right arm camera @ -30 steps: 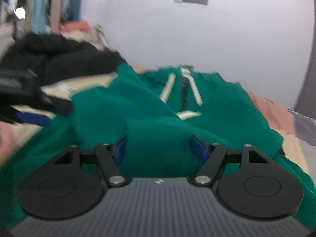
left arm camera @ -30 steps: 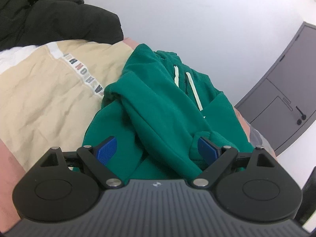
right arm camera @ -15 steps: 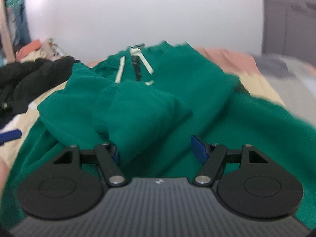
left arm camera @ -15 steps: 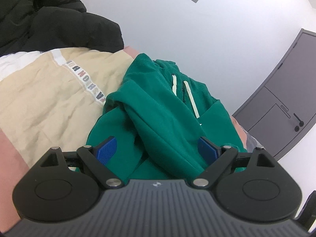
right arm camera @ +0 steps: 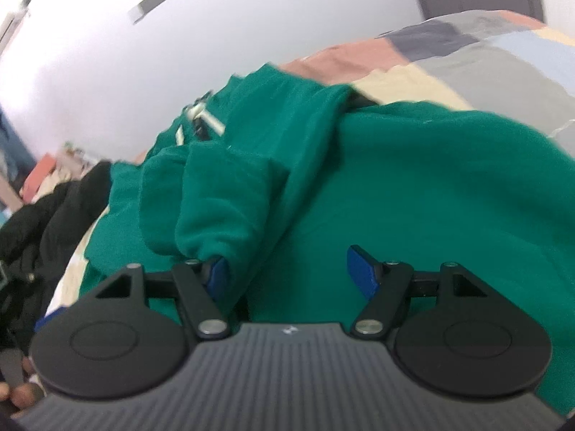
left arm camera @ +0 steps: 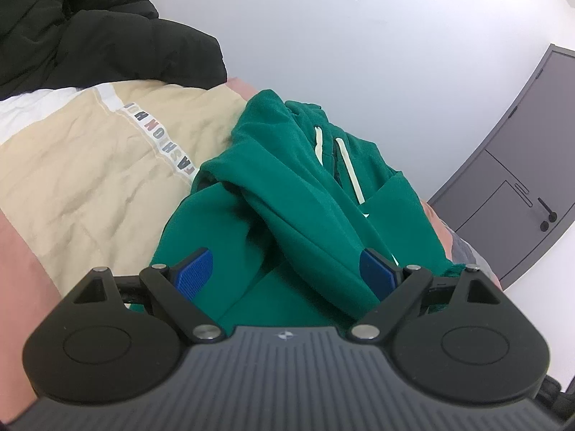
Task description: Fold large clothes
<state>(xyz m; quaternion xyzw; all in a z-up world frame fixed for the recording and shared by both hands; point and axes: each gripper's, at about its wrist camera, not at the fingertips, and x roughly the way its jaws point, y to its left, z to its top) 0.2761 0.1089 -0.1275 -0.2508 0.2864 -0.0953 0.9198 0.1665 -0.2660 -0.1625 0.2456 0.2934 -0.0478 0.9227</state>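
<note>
Green fleece fills the middle of both views: a large hoodie [left arm camera: 287, 194] lies crumpled on a bed, partly over a beige quilt [left arm camera: 90, 165] that carries a strip of printed letters. In the left wrist view a thick fold of the hoodie, likely a sleeve, runs diagonally down across its body, and two pale drawstrings [left arm camera: 350, 172] hang along the zip near the collar. The left gripper [left arm camera: 285, 269] hovers low over the near edge of the hoodie with its blue pads [left arm camera: 196, 269] spread wide; the diagonal fold passes between them and reaches the right-hand pad, but nothing is pinched. A black padded jacket [left arm camera: 90, 39] is heaped at the far left of the bed against a white wall, and a grey door [left arm camera: 517, 194] stands at the right. The right wrist view is tilted and somewhat blurred. There the right gripper [right arm camera: 289, 273] sits over the hoodie [right arm camera: 413, 186] with its fingers apart; a bunched sleeve end [right arm camera: 219, 208] hangs right by the left-hand pad, and whether it touches the pad I cannot tell. Beyond the hoodie lies a patchwork bedcover [right arm camera: 485, 46] in grey, pink and cream.
</note>
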